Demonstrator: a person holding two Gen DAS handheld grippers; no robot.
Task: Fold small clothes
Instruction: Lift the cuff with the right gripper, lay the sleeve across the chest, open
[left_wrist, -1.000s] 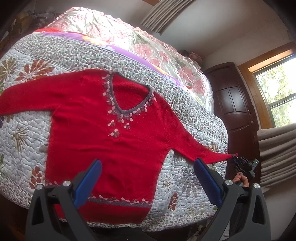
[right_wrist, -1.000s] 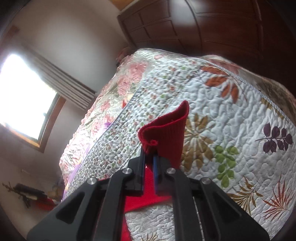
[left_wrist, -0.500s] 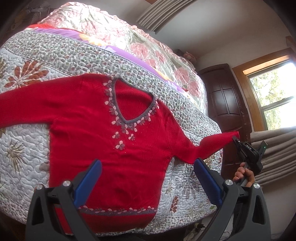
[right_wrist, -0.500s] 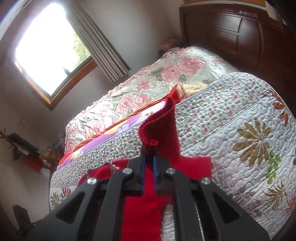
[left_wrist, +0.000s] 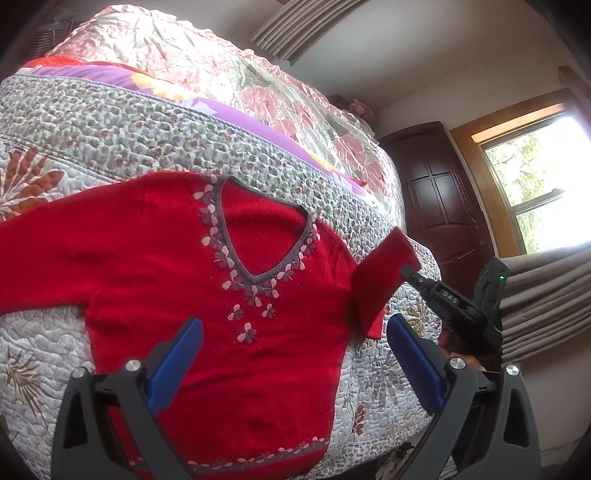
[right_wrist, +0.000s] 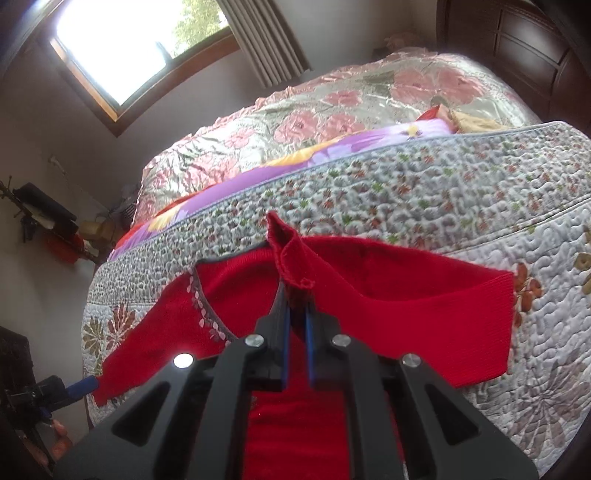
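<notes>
Your right gripper (right_wrist: 297, 314) has its fingers pinched tight on the cuff (right_wrist: 291, 258) of the red V-neck sweater (left_wrist: 207, 295), which lies face up and spread on the quilted bedspread (left_wrist: 92, 125), hem toward you. That sleeve (left_wrist: 380, 284) is lifted off the quilt and doubled back toward the chest; the opposite sleeve (left_wrist: 40, 251) lies flat, stretched outward. Your left gripper (left_wrist: 291, 354) hovers above the lower body of the garment, fingers spread wide and holding nothing.

Judgement: the step in hand is the first sleeve fold. Carry the cuff across the chest, level with the neckline trim (left_wrist: 255, 258), keeping the crease at the shoulder seam straight. Lower until the cuff rests on the body before you let go. Consider pressing the left gripper on the torso so the knit does not drag.
</notes>
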